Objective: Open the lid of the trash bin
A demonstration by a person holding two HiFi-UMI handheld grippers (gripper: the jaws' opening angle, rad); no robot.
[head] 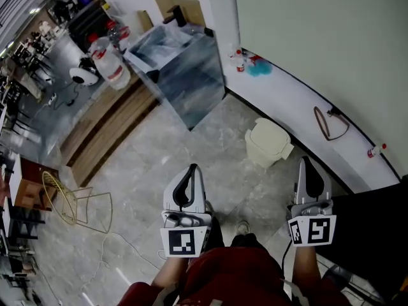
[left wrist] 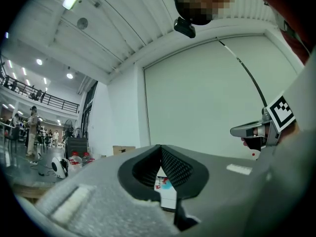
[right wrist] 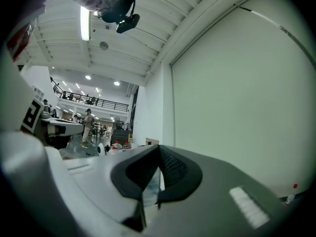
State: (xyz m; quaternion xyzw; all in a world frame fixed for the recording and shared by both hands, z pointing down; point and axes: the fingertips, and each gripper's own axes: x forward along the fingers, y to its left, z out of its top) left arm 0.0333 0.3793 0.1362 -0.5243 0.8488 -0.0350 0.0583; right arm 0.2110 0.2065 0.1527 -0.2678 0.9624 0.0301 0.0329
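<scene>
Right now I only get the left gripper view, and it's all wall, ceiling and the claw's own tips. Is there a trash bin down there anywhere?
Observer: Yes. In the head view a small cream trash bin stands on the floor beside the low white ledge along the wall.
Operator: Is its lid open?
Observer: No, the lid lies flat and shut.
Operator: Which claw is closer to it?
Observer: The right claw, it seems. The bin sits ahead, between it and the left claw, and neither touches it.
</scene>
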